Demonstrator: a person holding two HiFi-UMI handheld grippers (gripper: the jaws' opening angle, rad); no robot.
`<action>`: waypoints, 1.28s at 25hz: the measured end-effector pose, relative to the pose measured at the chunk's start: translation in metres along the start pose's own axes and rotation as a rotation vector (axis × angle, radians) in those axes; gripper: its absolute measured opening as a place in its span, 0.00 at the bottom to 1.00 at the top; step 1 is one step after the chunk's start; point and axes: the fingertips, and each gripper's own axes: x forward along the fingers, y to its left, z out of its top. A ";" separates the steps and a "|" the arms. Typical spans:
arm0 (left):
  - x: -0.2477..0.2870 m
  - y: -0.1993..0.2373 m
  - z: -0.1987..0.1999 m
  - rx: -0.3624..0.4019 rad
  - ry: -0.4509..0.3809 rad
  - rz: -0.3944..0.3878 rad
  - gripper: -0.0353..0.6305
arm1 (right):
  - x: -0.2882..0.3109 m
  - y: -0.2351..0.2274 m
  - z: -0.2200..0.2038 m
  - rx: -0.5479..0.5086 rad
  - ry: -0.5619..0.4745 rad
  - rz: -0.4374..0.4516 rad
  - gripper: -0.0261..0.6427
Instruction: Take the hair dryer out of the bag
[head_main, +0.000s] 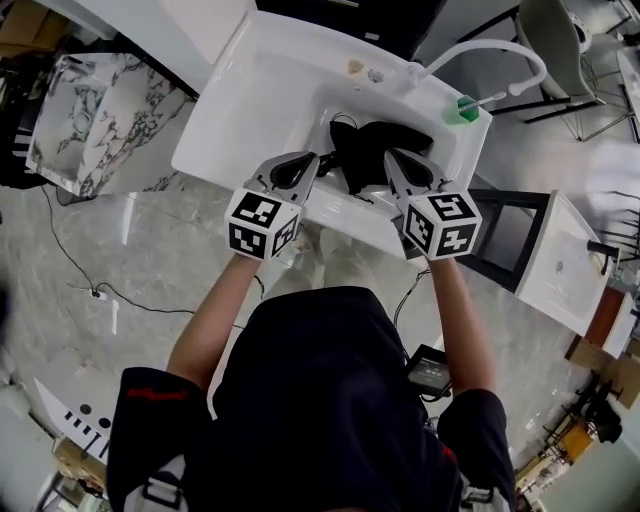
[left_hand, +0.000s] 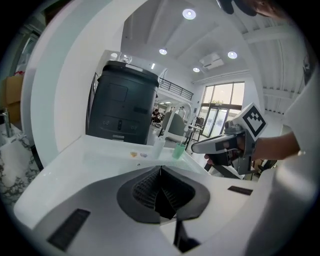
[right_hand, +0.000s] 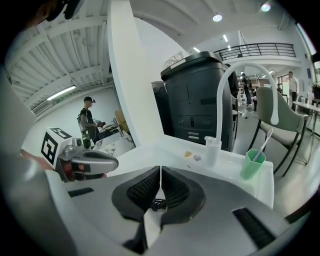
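White washbasin (head_main: 250, 110) holds a black bag (head_main: 375, 150) in its bowl; the hair dryer cannot be told apart from it. Left gripper (head_main: 312, 160) and right gripper (head_main: 390, 158) hang at the bag's near left and right, jaws pressed together, empty. Green cup (head_main: 462, 110) stands far right.

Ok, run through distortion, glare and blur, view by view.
Head view: sharp and evenly lit; the white sink is nearly blown out around the black bag. Left gripper view: heavy fisheye, dark corners, bright windows. Right gripper view: same fisheye and dark corners, ceiling light glaring.
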 end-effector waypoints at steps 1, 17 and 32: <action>0.005 0.001 -0.005 -0.001 0.015 -0.002 0.08 | 0.004 -0.004 -0.004 -0.002 0.011 -0.003 0.09; 0.055 0.019 -0.079 -0.097 0.133 0.007 0.08 | 0.074 -0.038 -0.106 -0.065 0.307 0.031 0.09; 0.072 0.007 -0.104 -0.123 0.165 -0.003 0.08 | 0.137 -0.034 -0.164 -0.123 0.471 0.093 0.42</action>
